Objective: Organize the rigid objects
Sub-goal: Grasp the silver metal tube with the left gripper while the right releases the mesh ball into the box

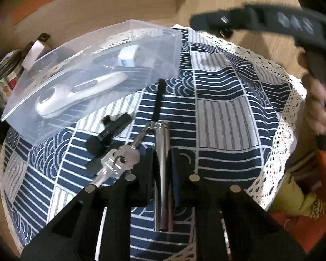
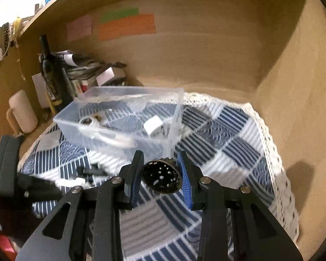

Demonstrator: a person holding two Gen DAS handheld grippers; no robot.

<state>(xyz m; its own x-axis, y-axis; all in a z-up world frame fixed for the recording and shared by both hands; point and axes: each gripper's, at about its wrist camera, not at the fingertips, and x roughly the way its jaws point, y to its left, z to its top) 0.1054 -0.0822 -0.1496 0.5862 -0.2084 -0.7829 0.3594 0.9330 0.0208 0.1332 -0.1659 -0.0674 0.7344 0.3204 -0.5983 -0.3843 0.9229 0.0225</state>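
Partly done: clear plastic bin (image 1: pixel 93 69), upper left, already holding a white handheld device (image 1: pixel 76 93) and white cube (image 1: pixel 128 57). Left gripper (image 1: pixel 163 169) fingers clamped on chrome keychain cylinder (image 1: pixel 162 156); right gripper (image 2: pixel 160 178) clamped on perforated black disc (image 2: pixel 162 179). Black clip (image 1: pixel 110 130) left. Open cloth right.

Glossy metal cylinder (image 1: pixel 163 163), clear plastic box (image 1: pixel 93 65) (smooth), woven lace-edged cloth (image 1: pixel 228 113).
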